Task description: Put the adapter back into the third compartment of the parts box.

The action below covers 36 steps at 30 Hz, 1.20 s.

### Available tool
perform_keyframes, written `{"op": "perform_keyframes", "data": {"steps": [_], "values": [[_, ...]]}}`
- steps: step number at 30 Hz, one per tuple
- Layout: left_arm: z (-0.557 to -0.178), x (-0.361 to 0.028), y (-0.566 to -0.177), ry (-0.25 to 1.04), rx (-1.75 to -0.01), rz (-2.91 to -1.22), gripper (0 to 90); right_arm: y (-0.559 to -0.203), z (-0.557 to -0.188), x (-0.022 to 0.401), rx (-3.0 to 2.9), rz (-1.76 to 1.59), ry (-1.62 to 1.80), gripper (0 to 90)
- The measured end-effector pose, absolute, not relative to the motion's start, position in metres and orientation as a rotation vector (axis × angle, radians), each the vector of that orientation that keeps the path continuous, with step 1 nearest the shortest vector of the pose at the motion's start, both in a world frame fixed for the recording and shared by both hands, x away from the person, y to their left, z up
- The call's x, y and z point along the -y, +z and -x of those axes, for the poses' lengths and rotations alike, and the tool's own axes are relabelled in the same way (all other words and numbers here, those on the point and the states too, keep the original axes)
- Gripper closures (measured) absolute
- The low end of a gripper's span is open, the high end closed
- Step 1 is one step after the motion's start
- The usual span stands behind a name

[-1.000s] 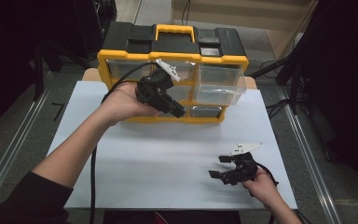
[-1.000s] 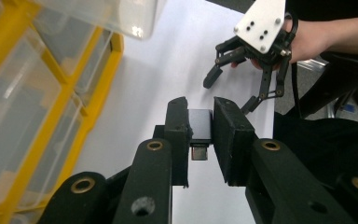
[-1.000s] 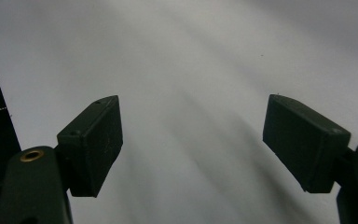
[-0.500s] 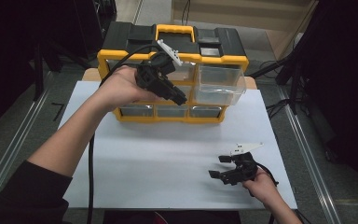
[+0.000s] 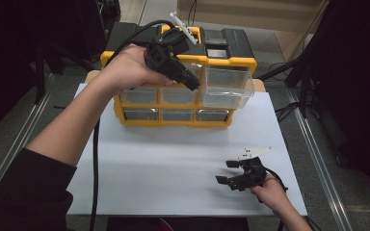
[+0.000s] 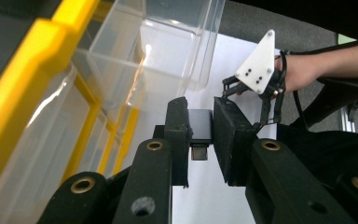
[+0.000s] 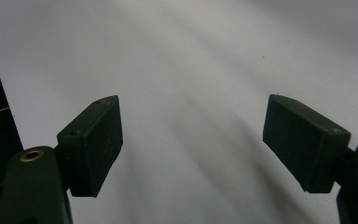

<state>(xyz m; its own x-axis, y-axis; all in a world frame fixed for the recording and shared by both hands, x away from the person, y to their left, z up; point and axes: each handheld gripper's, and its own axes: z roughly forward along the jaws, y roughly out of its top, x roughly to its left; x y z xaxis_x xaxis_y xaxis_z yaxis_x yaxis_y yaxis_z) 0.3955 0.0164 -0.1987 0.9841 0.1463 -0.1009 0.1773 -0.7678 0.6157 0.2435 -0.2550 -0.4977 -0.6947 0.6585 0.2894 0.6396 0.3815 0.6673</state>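
A yellow and black drawer organiser (image 5: 173,120) stands at the back of the white table top (image 5: 173,168). Its upper right clear drawer (image 5: 227,85) is pulled out, seen close in the left gripper view as the clear drawer (image 6: 168,42). My left gripper (image 5: 191,84) is held high in front of the top row of drawers. The left gripper (image 6: 200,107) is shut on a small black stick with a metal end (image 6: 199,135). My right gripper (image 5: 228,172) rests low near the table's front right, open, and the right gripper (image 7: 193,135) has only white surface between its jaws.
The organiser's lower drawers (image 5: 176,114) are closed. Metal rails (image 5: 318,159) run along both sides of the table, with dark floor and cables beyond. A black cable (image 5: 95,159) hangs from my left gripper across the table's left part.
My left gripper has risen and moved back, from in front of the lower drawers up to the top row. The right gripper has stayed where it was.
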Motion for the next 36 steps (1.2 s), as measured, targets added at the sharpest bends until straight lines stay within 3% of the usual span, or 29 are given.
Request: {"op": "perform_keyframes", "data": {"steps": [13,36], "values": [[-0.402,0.008,-0.174,-0.028,-0.186,-2.445,77.7,-0.497,-0.243,0.255,-2.591,-1.218,1.244,18.1],[-0.420,0.065,-0.195,-0.059,-0.146,-2.468,77.6,-0.493,-0.242,0.251,-2.592,-1.143,1.281,18.1]]}}
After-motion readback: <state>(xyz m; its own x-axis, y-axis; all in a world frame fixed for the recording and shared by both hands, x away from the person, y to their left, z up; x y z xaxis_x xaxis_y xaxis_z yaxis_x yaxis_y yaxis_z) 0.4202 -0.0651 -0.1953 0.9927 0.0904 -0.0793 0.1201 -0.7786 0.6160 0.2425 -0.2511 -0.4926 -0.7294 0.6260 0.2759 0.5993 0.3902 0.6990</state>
